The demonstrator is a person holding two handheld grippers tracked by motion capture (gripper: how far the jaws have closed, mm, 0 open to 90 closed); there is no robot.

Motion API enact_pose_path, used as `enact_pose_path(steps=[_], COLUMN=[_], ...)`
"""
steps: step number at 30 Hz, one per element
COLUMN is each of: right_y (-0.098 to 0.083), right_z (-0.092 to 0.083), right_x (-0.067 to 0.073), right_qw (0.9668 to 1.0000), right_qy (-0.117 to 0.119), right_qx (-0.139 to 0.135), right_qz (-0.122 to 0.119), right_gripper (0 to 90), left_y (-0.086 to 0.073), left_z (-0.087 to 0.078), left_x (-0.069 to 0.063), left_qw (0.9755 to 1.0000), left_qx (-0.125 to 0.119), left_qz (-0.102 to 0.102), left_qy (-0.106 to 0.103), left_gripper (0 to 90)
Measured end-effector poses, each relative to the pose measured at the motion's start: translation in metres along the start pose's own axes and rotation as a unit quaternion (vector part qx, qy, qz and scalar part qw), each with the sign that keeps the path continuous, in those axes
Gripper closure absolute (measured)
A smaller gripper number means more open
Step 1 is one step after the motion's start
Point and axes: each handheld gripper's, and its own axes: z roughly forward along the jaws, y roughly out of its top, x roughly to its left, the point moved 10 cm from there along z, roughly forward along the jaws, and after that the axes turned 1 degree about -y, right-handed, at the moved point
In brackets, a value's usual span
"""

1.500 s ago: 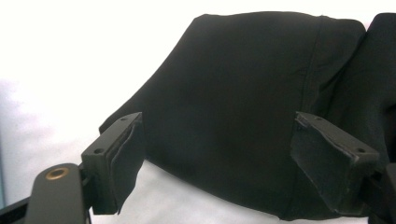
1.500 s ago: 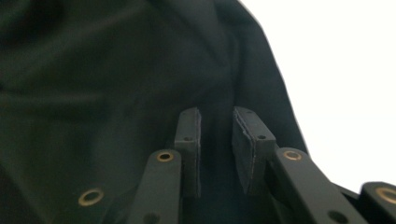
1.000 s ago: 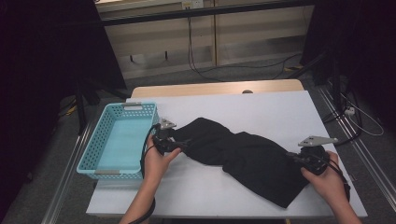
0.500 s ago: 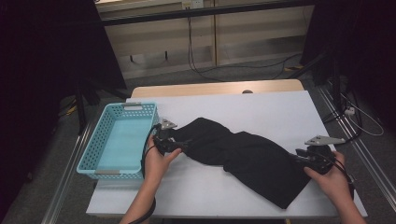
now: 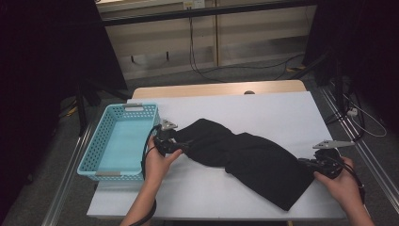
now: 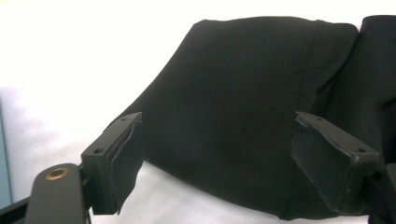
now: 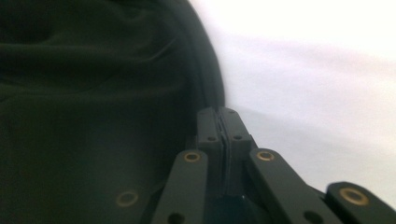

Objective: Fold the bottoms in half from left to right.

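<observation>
The black cloth (image 5: 244, 162) lies slanting across the middle of the white counter (image 5: 263, 108), from near the basket down toward the right front corner. It is bunched up and twisted in the middle.

The left tool (image 5: 165, 141) sits at the cloth's upper left end. In the left gripper view its jaws stand wide apart with the folded end of the cloth (image 6: 233, 116) between them, and the pads do not press on it. The right tool (image 5: 316, 165) is at the cloth's lower right edge. Its jaws have just opened a bit and snapped together again. In the right gripper view they look pressed tight together right at the hem (image 7: 205, 79). I cannot tell if any cloth is pinched in them.

What could go wrong: if the right tool missed the hem, a pull would leave the cloth behind. The left tool may grab just one layer, so the rest would sag. The twist could stay in.

Count: one cloth, one blue basket (image 5: 117, 141) with nothing in it, two tools, one counter.
</observation>
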Motion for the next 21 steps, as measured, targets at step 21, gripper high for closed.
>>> enact_pose_path(steps=[21], right_y=[0.018], right_z=[-0.008], right_x=[0.006], right_qw=[0.9974], right_qy=[-0.03], right_qx=[-0.053], right_qz=[-0.038], right_gripper=[64.9], left_y=[-0.001], left_z=[0.004], left_x=[-0.002], left_qw=[1.0], left_qx=[0.001], left_qz=[-0.004], left_qy=[-0.005], left_gripper=[18.8])
